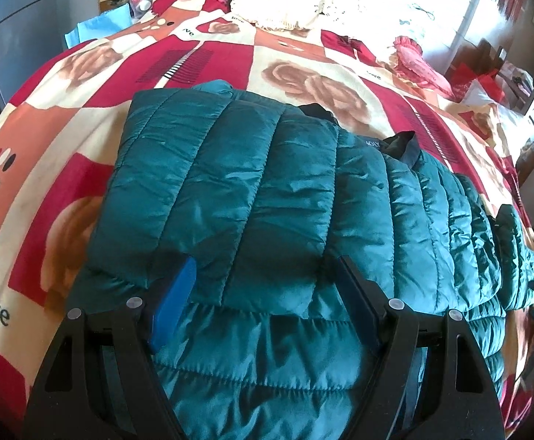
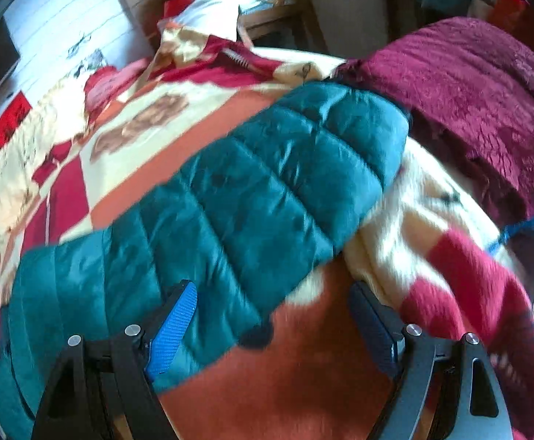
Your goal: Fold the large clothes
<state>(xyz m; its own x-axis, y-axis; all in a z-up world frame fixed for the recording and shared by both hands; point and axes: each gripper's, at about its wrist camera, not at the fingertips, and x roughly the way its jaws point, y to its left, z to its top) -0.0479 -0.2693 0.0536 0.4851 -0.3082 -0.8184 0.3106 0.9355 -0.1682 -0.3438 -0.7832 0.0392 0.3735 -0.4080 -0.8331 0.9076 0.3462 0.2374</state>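
You are working over a bed covered by a patchwork bedspread of red, orange and cream blocks with rose prints and the word "love". A teal quilted puffer jacket lies spread directly on it, 1 side folded over its middle, 1 sleeve stretched out flat. A cream fringed cushion rests at the far end, a pink ruffled pillow nearby, and a maroon textured blanket lies by the sleeve's cuff.

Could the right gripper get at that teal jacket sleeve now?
Probably yes: the right gripper is open just above the sleeve, which lies flat on the blanket with nothing covering it.
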